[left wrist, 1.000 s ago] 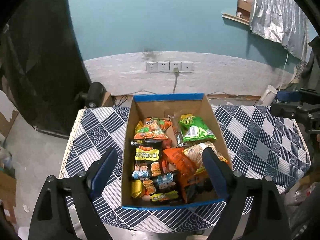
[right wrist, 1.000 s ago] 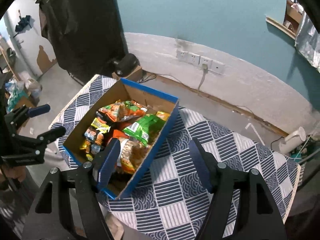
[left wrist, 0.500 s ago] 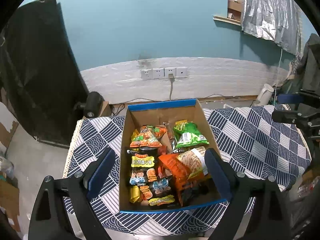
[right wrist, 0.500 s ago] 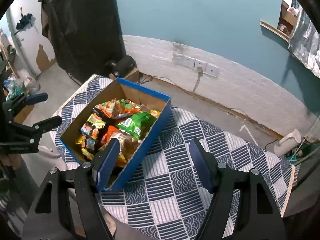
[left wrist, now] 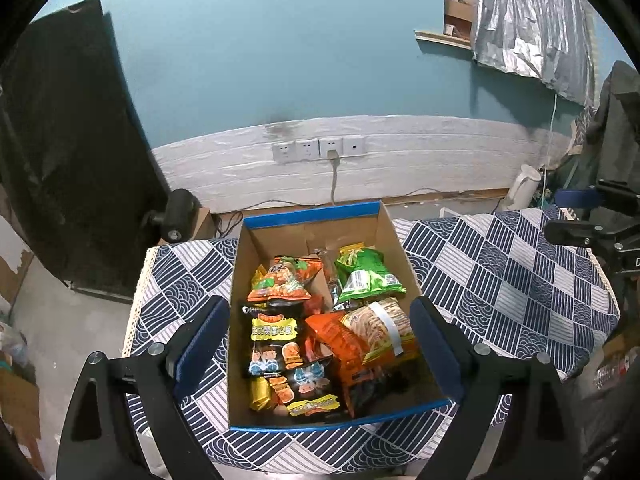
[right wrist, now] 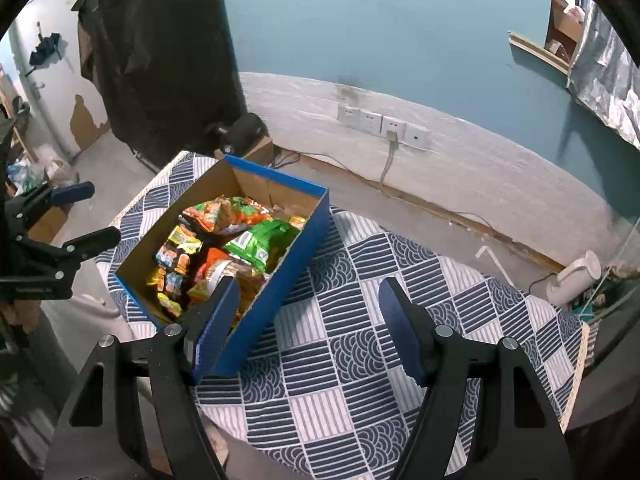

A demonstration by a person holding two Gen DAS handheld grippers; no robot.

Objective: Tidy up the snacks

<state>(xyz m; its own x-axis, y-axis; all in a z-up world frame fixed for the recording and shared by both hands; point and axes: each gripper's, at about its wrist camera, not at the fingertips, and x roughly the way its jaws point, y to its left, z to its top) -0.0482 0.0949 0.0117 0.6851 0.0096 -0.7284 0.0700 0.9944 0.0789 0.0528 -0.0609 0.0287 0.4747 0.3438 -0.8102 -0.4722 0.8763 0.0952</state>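
A blue-edged cardboard box [left wrist: 312,211] sits on the table with the blue-and-white patterned cloth [left wrist: 500,280]. It holds several snack bags: a green bag [left wrist: 366,276], an orange bag [left wrist: 282,284], a striped biscuit pack [left wrist: 380,330] and dark packets [left wrist: 276,342]. My left gripper [left wrist: 320,344] is open and empty, held above the near end of the box. My right gripper [right wrist: 308,320] is open and empty, above the cloth [right wrist: 360,340] just right of the box [right wrist: 296,240]. The right gripper also shows in the left wrist view [left wrist: 588,216], and the left gripper in the right wrist view [right wrist: 76,216].
A teal and white wall with power sockets [left wrist: 318,148] and a plugged cable stands behind the table. A black cloth [left wrist: 60,140] hangs at the left. A white kettle [left wrist: 524,186] stands on the floor at the right. The cloth beside the box is bare.
Both grippers have pulled back and up from the table, so the box looks smaller and farther. Both stay open and empty. The snacks have not moved.
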